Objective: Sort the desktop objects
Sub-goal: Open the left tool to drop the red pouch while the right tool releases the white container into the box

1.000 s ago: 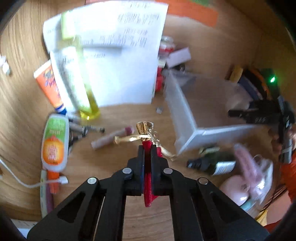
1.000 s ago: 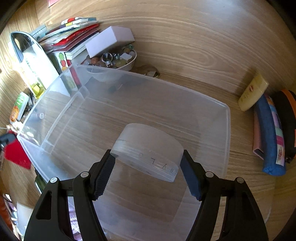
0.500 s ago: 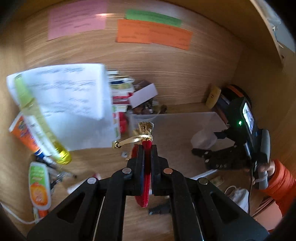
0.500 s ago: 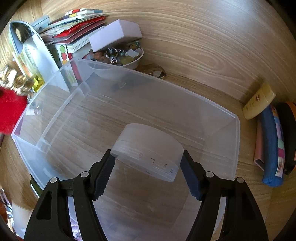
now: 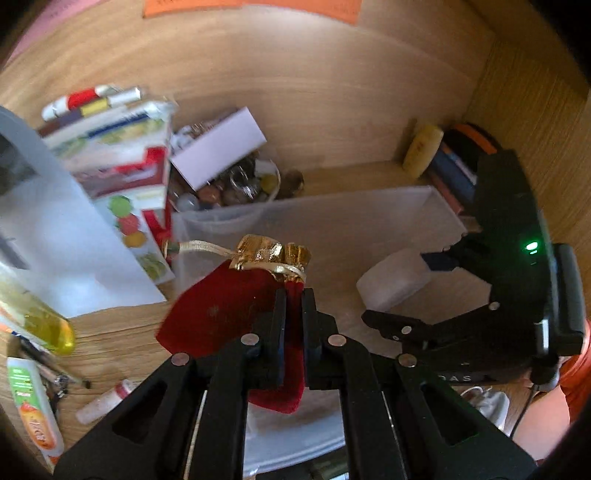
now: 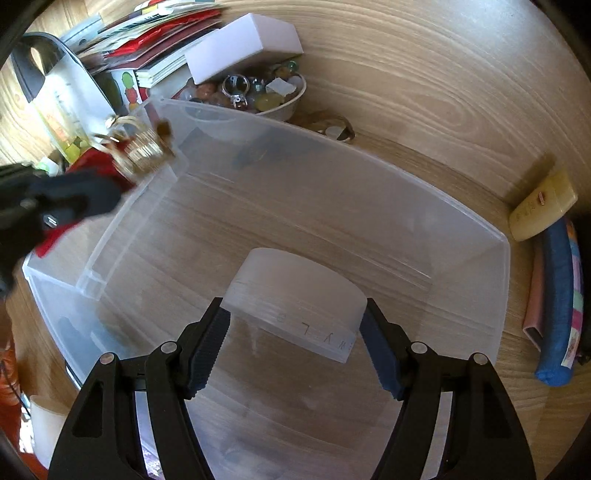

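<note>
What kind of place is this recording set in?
Probably a home desk in a wooden alcove: sticky notes on the back panel, stacked books, a trinket bowl, and a clear bin for sorting.

— What sort of place is this?

— A home desk nook. The wooden tabletop [image 6: 424, 92] is walled in by wood panels, with orange sticky notes [image 5: 251, 4] stuck on the panel behind the clear plastic bin [image 6: 295, 206].

— Anything domestic?

— A bowl of rings and beads [image 6: 255, 94] just behind the bin, a stack of booklets [image 5: 110, 147] to its left, a rolled blue pencil case [image 6: 557, 306] to its right.
</note>
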Tool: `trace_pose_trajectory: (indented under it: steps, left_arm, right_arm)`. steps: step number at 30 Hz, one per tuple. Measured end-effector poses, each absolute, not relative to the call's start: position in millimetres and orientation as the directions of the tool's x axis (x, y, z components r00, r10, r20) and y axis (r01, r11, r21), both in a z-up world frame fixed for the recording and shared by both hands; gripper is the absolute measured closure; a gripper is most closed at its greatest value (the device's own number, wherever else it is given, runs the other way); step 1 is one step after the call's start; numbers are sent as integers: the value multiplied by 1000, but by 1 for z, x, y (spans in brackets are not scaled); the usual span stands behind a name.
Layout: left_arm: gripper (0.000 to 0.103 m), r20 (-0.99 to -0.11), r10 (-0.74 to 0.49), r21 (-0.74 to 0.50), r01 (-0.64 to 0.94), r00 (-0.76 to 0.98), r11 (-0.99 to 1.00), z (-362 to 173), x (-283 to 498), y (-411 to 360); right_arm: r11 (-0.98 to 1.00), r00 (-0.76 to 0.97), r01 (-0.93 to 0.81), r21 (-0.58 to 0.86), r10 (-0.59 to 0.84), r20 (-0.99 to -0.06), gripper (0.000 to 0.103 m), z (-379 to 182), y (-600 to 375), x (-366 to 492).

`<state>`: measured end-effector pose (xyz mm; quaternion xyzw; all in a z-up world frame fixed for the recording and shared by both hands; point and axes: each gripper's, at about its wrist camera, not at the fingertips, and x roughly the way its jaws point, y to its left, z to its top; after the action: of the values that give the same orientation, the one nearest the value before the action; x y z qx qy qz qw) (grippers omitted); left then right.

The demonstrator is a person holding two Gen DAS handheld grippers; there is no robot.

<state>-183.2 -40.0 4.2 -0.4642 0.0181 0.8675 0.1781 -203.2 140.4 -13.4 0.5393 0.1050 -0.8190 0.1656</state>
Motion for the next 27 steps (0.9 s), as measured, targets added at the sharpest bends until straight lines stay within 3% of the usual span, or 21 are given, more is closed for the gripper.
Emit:
trace_pose_trajectory:
  steps: [8,12,15,17,27]
  left_arm:
    - [95,-841,288,-135,-338,-458,-931,-7,-183,-30]
    - [93,-830,279,-113,-345,-482,-932,0,-175,-29]
    - [80,-818,281,-113,-338,-501,-934,10,-166,-31]
    - [61,-809,263,-99,-318,-526,-943,17,-159,-34]
    - [35,-747,207,-56,-251,-632,-966,43,-110,-44]
  right_arm:
    - [-928,-374,372,-10,-139,-917,33,-6,139,-198]
    - [-928,-421,371,-26,-143,-896,23,12,140,-185]
    - [-930,-459,363,-51,-131,-879,23,24,140,-173]
    - [-930,-476,362,-59,-130,-870,23,30,142,-164]
    - [-932,-557,352,-86,-134,-819,23,48,153,-120]
